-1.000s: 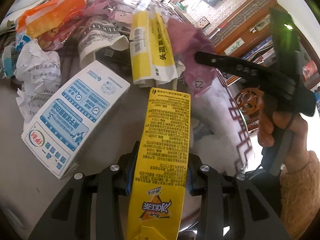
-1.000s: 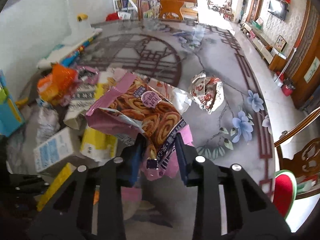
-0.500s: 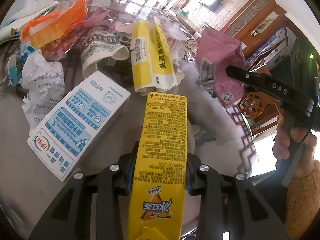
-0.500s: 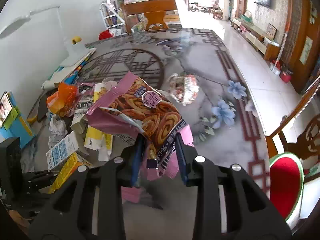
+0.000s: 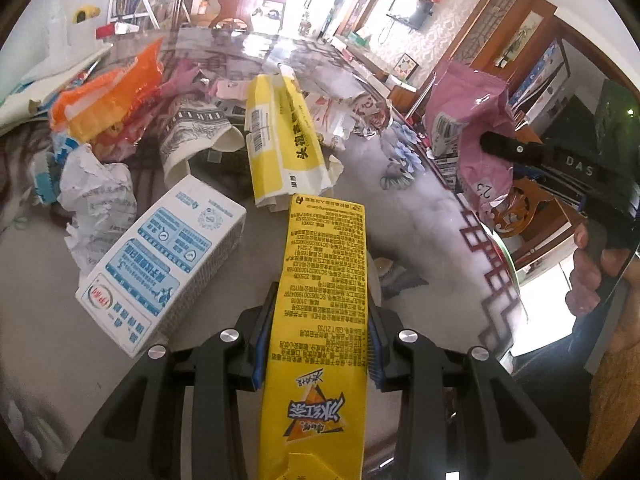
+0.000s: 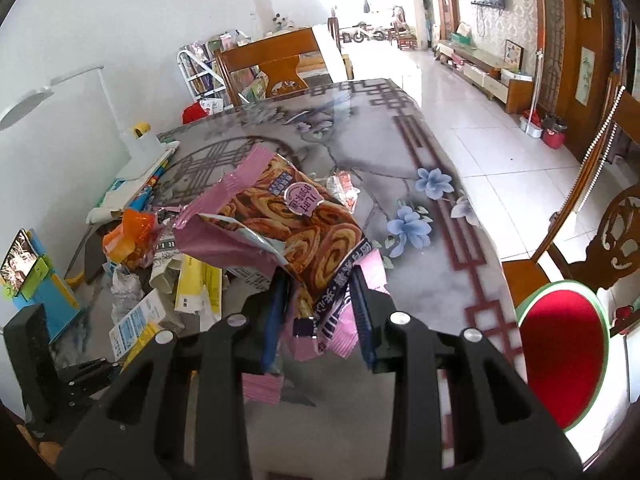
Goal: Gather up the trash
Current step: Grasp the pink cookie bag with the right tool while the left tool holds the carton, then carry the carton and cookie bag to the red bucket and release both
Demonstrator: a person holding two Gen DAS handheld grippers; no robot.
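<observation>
My left gripper (image 5: 316, 320) is shut on a long yellow drink carton (image 5: 324, 304) and holds it above the table. My right gripper (image 6: 318, 316) is shut on a pink snack bag (image 6: 288, 224) printed with swirl cookies, lifted above the table. That bag also shows in the left wrist view (image 5: 472, 128), at the right, with the right gripper (image 5: 552, 160) behind it. The yellow carton shows in the right wrist view (image 6: 138, 338) at the lower left.
A trash pile lies on the patterned table (image 5: 416, 216): a white and blue milk carton (image 5: 160, 264), a flattened yellow box (image 5: 284, 144), crumpled paper (image 5: 96, 200), an orange bag (image 5: 108, 96), a paper cup (image 5: 192, 140). A crumpled wrapper (image 6: 344, 190) lies farther off. A red-seated chair (image 6: 560, 356) stands at the right.
My right gripper has risen and pulled back with the pink bag, so the table looks farther below. My left gripper has lifted a little with the yellow carton.
</observation>
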